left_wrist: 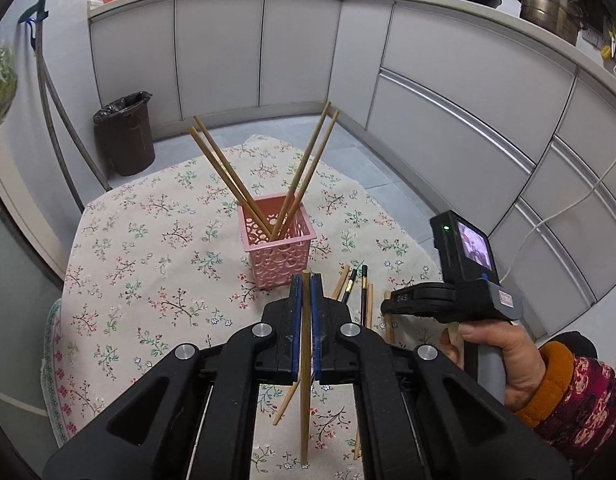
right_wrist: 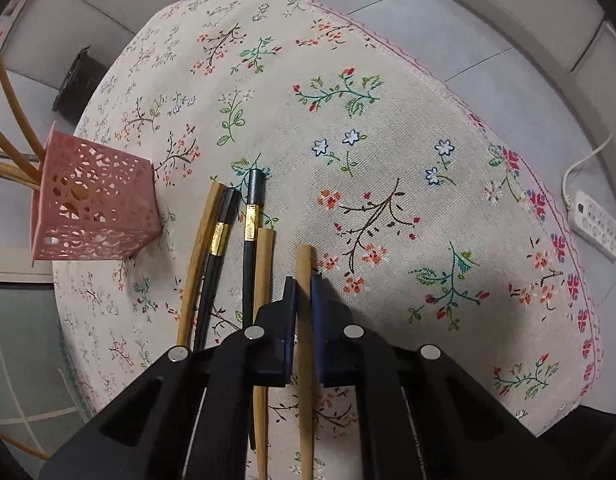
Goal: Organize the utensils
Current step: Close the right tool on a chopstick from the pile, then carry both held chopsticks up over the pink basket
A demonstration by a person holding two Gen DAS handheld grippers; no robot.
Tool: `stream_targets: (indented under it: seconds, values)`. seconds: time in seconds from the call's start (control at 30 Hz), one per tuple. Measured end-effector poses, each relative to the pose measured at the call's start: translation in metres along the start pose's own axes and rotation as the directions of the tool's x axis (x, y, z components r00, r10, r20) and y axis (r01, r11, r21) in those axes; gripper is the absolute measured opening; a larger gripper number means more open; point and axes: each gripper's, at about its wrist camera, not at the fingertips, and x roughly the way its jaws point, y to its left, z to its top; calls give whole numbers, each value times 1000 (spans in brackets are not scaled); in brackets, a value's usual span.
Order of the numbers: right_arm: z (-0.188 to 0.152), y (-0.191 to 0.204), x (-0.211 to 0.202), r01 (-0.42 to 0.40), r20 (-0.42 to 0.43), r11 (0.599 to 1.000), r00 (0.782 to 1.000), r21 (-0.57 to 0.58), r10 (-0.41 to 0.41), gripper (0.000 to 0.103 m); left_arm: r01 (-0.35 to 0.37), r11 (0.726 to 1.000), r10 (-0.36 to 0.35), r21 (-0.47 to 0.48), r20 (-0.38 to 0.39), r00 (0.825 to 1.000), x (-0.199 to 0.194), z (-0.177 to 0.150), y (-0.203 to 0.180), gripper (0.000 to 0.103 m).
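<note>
My left hand-held gripper [left_wrist: 306, 280] clamps a chopstick [left_wrist: 305, 380] upright; right hand-held gripper [right_wrist: 304, 282] pinches another chopstick [right_wrist: 306, 264] (flat on tabletop [right_wrist: 388, 120]) nr pink basket [right_wrist: 96, 208].

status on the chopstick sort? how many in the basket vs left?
Done: four wooden chopsticks stand in the pink basket. In hand: left gripper and right gripper each clamp one wooden chopstick. Left: two black chopsticks and a few wooden ones on the tablecloth.

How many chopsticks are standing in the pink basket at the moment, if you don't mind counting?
4. In the pink basket, two wooden chopsticks lean left and two lean right, crossing near the rim. None seems hidden, though the lattice walls obscure their lower ends.
</note>
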Motion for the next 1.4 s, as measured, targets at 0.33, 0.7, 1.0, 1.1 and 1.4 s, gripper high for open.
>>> stream_targets:
  seconds: [0.33, 0.7, 1.0, 1.1, 1.4]
  values:
    - [-49, 32, -125, -118, 246, 951, 950, -286, 192, 8, 6, 1000, -4, -16, 98, 995, -46, -7, 0, 4]
    - [-64, 58, -245, -177, 416, 867, 821, -466, 392, 8, -15, 993, 44, -113, 261, 964, -98, 27, 26, 4]
    - [-35, 97, -306, -206, 504, 827, 708, -523, 495, 8, -9, 987, 71, -159, 388, 919, -120, 87, 37, 4]
    - [-24, 110, -313, -200, 519, 821, 688, -535, 507, 8, 5, 985, 67, -170, 417, 907, -112, 109, 38, 4]
    - [9, 123, -298, -178, 536, 833, 691, -525, 485, 8, -51, 985, 112, -167, 377, 919, -41, 132, 39, 5]
